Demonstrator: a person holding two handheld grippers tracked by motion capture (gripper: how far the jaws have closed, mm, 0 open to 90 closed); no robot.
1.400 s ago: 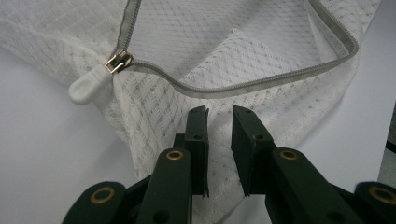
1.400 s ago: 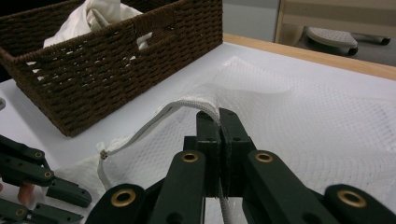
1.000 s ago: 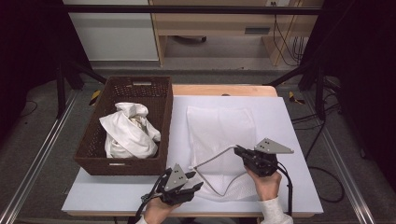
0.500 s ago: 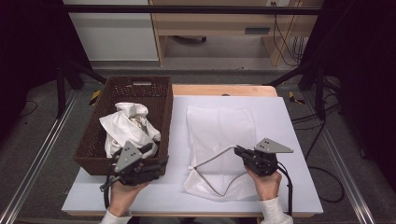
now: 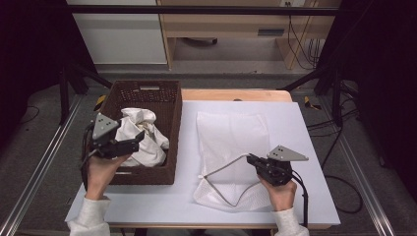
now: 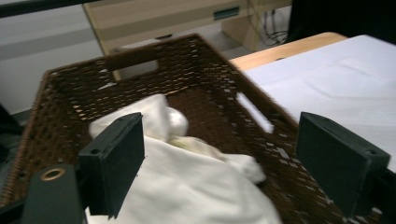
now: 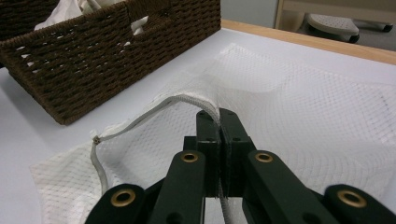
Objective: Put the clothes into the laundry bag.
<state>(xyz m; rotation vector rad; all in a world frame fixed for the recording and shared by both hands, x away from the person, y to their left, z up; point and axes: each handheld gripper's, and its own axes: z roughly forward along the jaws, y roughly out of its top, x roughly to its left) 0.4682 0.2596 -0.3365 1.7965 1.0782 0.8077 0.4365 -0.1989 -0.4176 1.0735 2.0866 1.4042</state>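
A brown wicker basket [image 5: 174, 128] at the table's left holds crumpled white cloths [image 5: 145, 137]. My left gripper [image 5: 134, 143] hovers over its near left part; its jaws have just been opening and stand wide, with nothing pressed between them. In the left gripper view the left gripper [image 6: 219, 154] looks down on the cloths [image 6: 187, 191] inside the basket [image 6: 196, 51]. A white mesh bag [image 5: 231, 130] lies flat on the white table. My right gripper [image 5: 252, 160] is shut on the bag's corded rim [image 7: 140, 121], lifting it slightly; the right gripper [image 7: 218, 116] pinches it at the fingertips.
The white tabletop [image 5: 305, 147] ends in a wooden strip [image 5: 236, 95] at the back. Metal rails run along the floor at both sides, and a cable [image 5: 302, 196] trails from the right gripper. A desk and a cabinet stand beyond the table.
My left hand has gone from the table's front beside the bag leftward and up over the basket, its jaws widening. The right hand and the bag rim have kept still.
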